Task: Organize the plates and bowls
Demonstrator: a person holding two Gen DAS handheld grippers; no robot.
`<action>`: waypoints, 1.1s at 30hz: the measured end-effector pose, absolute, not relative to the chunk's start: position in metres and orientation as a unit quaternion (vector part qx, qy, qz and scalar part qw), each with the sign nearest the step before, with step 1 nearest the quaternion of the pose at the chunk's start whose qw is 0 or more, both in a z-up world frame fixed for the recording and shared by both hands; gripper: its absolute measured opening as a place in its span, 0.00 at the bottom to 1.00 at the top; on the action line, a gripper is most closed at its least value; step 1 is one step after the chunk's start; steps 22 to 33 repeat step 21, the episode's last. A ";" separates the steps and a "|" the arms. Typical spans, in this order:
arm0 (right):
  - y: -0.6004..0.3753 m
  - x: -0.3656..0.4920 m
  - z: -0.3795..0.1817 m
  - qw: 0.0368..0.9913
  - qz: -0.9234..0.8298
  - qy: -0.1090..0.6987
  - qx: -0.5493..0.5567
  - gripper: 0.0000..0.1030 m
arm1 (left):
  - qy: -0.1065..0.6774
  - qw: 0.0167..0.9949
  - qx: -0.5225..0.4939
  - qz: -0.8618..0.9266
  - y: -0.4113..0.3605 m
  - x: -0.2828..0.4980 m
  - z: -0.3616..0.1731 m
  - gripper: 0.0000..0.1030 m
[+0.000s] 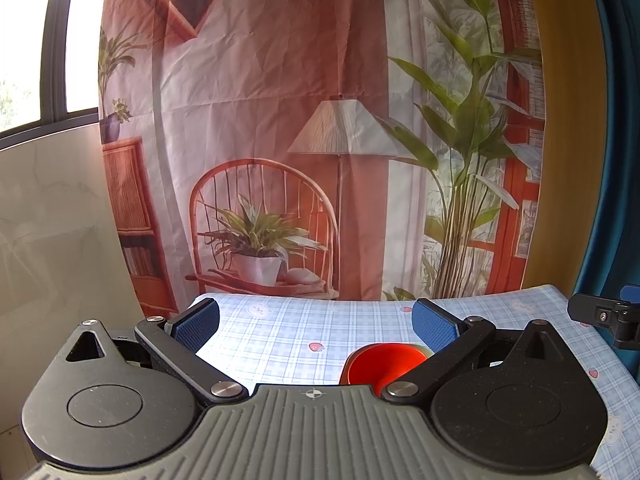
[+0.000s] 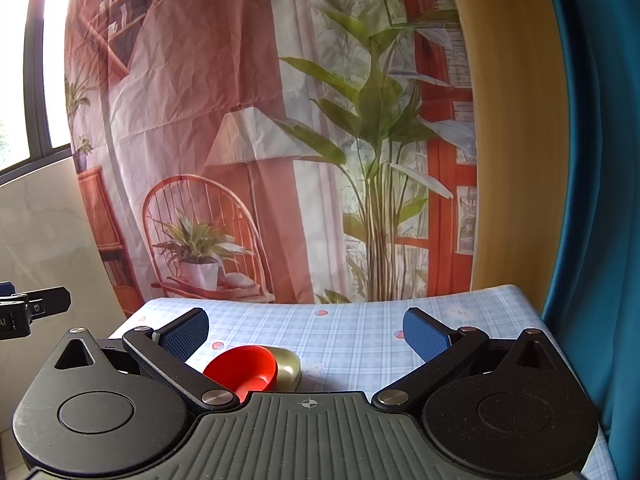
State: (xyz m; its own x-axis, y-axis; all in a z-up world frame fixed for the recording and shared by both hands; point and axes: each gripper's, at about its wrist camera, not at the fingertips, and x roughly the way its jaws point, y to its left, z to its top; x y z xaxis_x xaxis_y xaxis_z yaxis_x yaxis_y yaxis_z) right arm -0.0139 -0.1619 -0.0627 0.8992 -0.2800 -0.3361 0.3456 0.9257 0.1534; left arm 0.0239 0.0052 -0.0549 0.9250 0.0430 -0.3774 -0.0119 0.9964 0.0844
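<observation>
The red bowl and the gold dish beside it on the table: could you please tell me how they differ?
The red bowl is bright matte red, while the gold dish is metallic gold. The red bowl looks round; the gold dish has a more squared, rounded-corner outline. The red bowl sits in front and covers part of the gold dish. Both rest near each other on the checked tablecloth, untouched by either gripper.

Red bowl [image 2: 242,368], gold bowl [image 2: 289,366], blue plaid tablecloth [image 2: 352,332], blue claw pads [image 2: 425,338]
</observation>
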 end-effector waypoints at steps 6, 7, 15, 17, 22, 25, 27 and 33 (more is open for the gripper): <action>-0.162 -0.014 -0.063 0.969 -0.162 0.156 0.105 1.00 | 0.196 0.980 0.036 0.015 0.007 0.024 -0.055 1.00; -0.162 -0.014 -0.063 0.969 -0.162 0.156 0.105 1.00 | 0.196 0.980 0.036 0.016 0.007 0.025 -0.055 1.00; -0.162 -0.014 -0.063 0.969 -0.162 0.156 0.105 1.00 | 0.199 0.979 0.034 0.015 0.007 0.025 -0.057 1.00; -0.162 -0.014 -0.063 0.969 -0.162 0.157 0.106 1.00 | 0.199 0.979 0.035 0.015 0.007 0.025 -0.057 1.00; -0.162 -0.014 -0.063 0.969 -0.161 0.157 0.106 1.00 | 0.199 0.979 0.034 0.015 0.008 0.025 -0.057 1.00; -0.162 -0.014 -0.063 0.969 -0.161 0.157 0.106 1.00 | 0.199 0.979 0.034 0.015 0.008 0.025 -0.057 1.00; -0.162 -0.014 -0.063 0.969 -0.161 0.157 0.106 1.00 | 0.199 0.979 0.034 0.015 0.008 0.025 -0.057 1.00; -0.162 -0.014 -0.063 0.969 -0.161 0.157 0.106 1.00 | 0.199 0.979 0.034 0.015 0.008 0.025 -0.057 1.00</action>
